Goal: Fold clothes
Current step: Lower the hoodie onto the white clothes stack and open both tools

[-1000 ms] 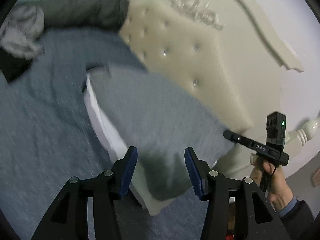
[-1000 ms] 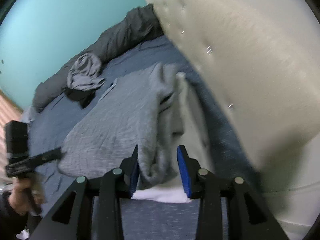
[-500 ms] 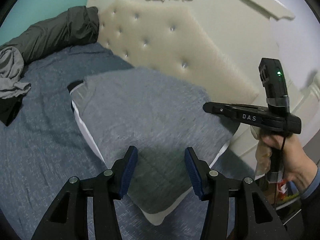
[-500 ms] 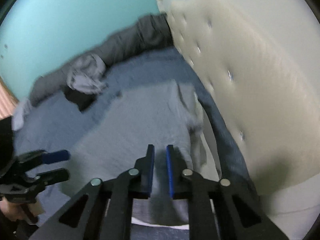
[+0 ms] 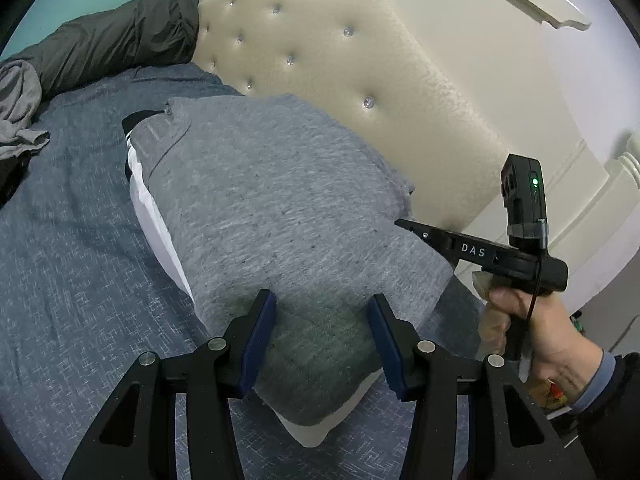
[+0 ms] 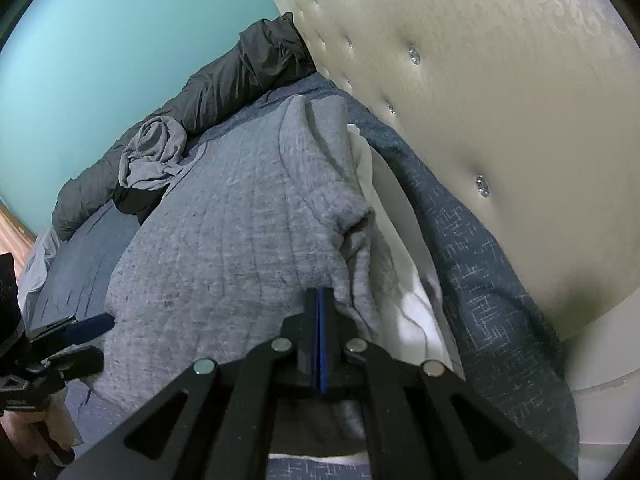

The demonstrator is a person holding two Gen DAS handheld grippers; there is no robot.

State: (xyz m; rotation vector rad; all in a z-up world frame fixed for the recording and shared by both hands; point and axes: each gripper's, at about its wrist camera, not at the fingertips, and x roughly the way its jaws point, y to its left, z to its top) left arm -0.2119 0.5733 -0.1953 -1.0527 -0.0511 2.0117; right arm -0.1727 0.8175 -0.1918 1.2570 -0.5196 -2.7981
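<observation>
Cloth is now pinched in the right tool (image 6: 320,300), whose blue tips stood wide apart a second ago and are pressed tight together on the edge of the grey top (image 6: 224,240) at the middle bottom of its frame. The left tool (image 5: 322,334) gapes wide and holds nothing, low over the near end of the top. The top lies spread over a white pillow (image 5: 154,216) on the bed (image 5: 72,280), mid frame, so a fold looks ready to be pulled.
</observation>
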